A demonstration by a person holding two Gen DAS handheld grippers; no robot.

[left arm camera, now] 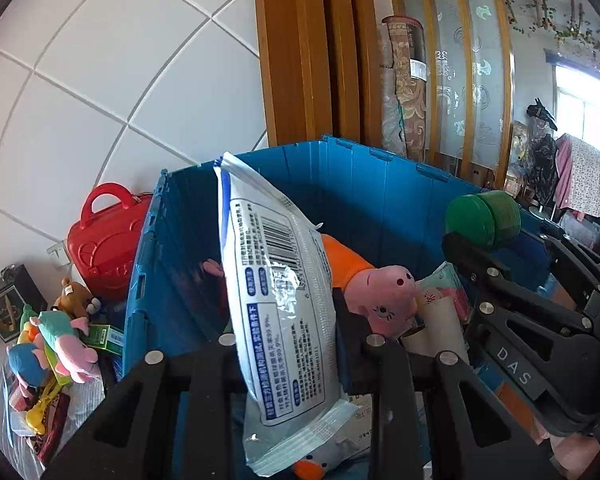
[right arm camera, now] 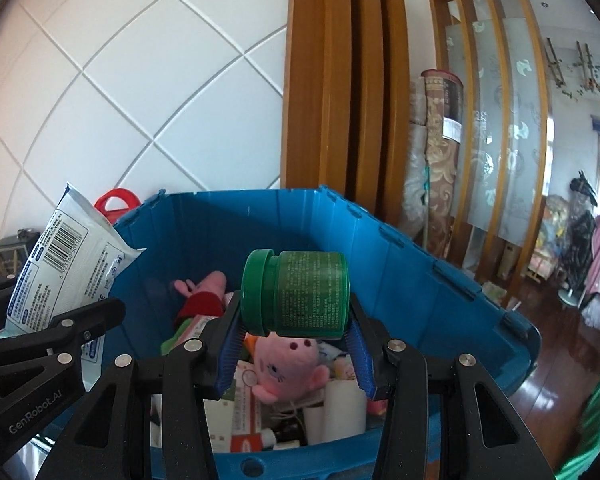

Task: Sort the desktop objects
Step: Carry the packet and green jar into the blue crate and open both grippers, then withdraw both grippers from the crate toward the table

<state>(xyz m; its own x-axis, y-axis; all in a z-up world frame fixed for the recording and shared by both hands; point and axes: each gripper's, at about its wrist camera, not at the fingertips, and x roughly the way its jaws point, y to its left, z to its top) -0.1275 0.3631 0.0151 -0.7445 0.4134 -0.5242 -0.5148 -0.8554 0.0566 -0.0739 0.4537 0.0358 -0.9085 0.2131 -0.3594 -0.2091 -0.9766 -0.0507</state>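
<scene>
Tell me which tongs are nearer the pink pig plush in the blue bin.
Right. The right tongs, gripping the green jar, hang directly above the pink pig plush; the left tongs hold the white pack off to its side.

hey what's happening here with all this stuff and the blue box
A person is sorting things into a blue crate with two handheld grippers. The right gripper holds a green jar on its side above the crate. The left gripper grips a white wipes pack over it too. A pink pig plush, boxes and tubes already lie inside. More toys wait outside.
</scene>
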